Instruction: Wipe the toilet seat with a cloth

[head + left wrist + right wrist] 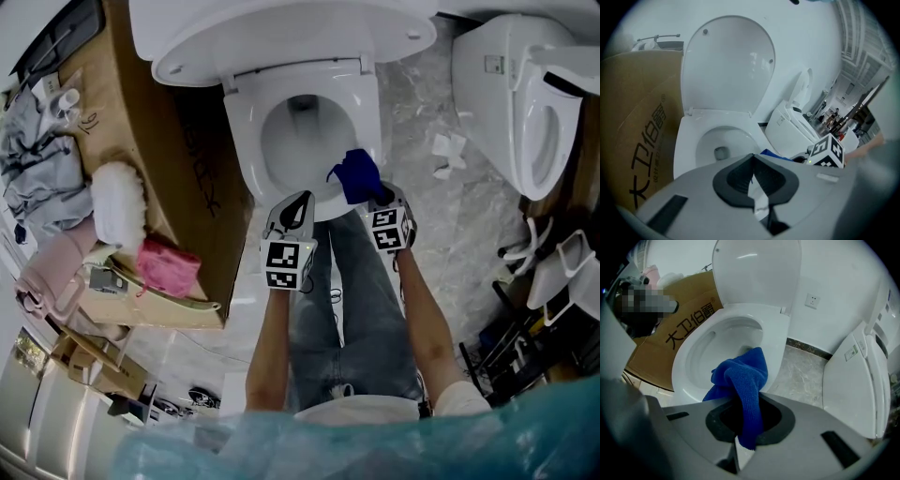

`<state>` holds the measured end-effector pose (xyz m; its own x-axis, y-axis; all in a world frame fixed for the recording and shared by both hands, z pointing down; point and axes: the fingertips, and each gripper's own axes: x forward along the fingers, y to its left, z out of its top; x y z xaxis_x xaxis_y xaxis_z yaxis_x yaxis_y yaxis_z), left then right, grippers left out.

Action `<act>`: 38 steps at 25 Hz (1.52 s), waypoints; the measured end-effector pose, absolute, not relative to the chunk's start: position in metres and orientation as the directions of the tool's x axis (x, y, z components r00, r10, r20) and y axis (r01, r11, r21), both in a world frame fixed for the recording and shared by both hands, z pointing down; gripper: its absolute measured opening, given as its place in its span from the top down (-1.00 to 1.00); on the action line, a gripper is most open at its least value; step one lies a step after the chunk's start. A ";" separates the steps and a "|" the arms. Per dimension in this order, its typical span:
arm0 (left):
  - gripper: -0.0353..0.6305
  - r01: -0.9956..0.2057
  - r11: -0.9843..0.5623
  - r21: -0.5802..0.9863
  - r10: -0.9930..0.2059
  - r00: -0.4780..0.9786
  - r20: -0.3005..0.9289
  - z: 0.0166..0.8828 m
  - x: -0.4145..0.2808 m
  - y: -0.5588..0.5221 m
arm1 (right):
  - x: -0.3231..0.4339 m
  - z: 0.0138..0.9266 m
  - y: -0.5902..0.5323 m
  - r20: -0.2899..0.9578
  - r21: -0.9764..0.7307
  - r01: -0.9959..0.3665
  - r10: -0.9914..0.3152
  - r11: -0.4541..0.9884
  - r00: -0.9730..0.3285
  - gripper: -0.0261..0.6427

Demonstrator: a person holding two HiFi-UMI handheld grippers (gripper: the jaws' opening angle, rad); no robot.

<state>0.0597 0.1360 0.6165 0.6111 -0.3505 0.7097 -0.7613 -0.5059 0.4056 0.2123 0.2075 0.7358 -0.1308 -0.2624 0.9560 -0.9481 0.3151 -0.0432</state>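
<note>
A white toilet stands with its lid (281,28) raised, and its seat (246,131) rings the bowl. My right gripper (375,192) is shut on a blue cloth (356,175), which rests on the seat's front right rim. The right gripper view shows the cloth (743,373) bunched over the seat (776,338), with a strip hanging down through the gripper (752,401). My left gripper (302,199) hovers by the seat's front edge, shut and empty. Seen from the left gripper (752,157), the seat (686,140) lies ahead and a corner of the cloth (771,153) peeks out at the right.
A large cardboard box (178,159) stands tight against the toilet's left side, with a white fluffy item (117,202) and a pink bundle (169,267) on it. A second toilet (525,94) is at the right. Tissue scraps (448,152) lie on the marble floor. The person's jeans-clad legs (361,309) are below.
</note>
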 end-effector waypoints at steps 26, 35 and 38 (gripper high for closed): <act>0.86 -0.847 -0.355 0.397 -0.383 0.519 0.764 0.638 -0.016 0.168 | 0.120 0.742 0.250 0.980 -0.110 -0.873 -0.095 0.476 -0.175 0.87; 0.86 -0.865 -0.302 0.401 -0.400 0.497 0.771 0.644 -0.035 0.169 | 0.065 0.745 0.249 0.974 -0.166 -0.843 -0.051 0.512 -0.223 0.87; 0.86 -0.879 -0.274 0.391 -0.394 0.474 0.788 0.649 -0.043 0.171 | 0.052 0.746 0.246 0.971 -0.181 -0.841 -0.042 0.510 -0.234 0.87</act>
<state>-0.0426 0.1709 0.6494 0.4737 -0.3940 0.7876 -0.8785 -0.2742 0.3912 0.0525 0.2460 0.7456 -0.2342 -0.0421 0.9713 -0.8412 0.5097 -0.1808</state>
